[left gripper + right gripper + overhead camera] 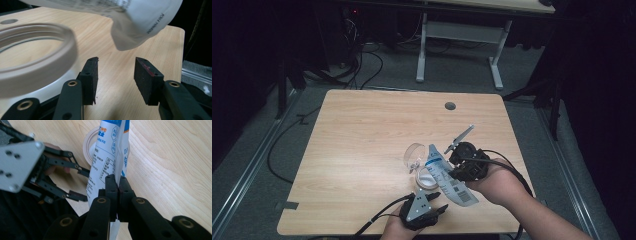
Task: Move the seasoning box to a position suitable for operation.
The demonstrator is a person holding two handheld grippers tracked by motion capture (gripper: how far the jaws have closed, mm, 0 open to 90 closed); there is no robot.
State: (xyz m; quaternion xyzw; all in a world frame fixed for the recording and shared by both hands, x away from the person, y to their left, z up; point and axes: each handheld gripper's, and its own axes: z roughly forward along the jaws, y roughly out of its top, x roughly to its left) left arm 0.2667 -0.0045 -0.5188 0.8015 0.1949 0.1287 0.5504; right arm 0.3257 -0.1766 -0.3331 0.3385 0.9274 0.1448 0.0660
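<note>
Right gripper (117, 180) jaws pinched tight on the edge of a white pouch (105, 157) with blue print; the pouch sticks up past the pads in the right gripper view. In the high view the same right gripper (452, 167) sits at the near right of the table (362, 130), held in the person's right hand (492, 182), with the pouch (447, 177) hanging out to its left, slanted toward the near edge.

Left gripper (116, 72) jaws apart, nothing between the pads, bare wood showing through the gap. No earlier shot to compare. The bottom corner of the pouch (140, 27) hangs just above and beyond the pads, not touching them. In the high view the left gripper (432, 207) is at the near edge, its tips pointing up toward the pouch, close below it.

White ring (32, 62), looks like a tape roll, lies flat on the table just left of the left jaw in the left gripper view. In the high view the ring (427, 180) is partly under the pouch. A clear round container (414, 155) lies on its side just behind the ring. Cable hole (450, 106) in the table, far side, well apart from all of it.
</note>
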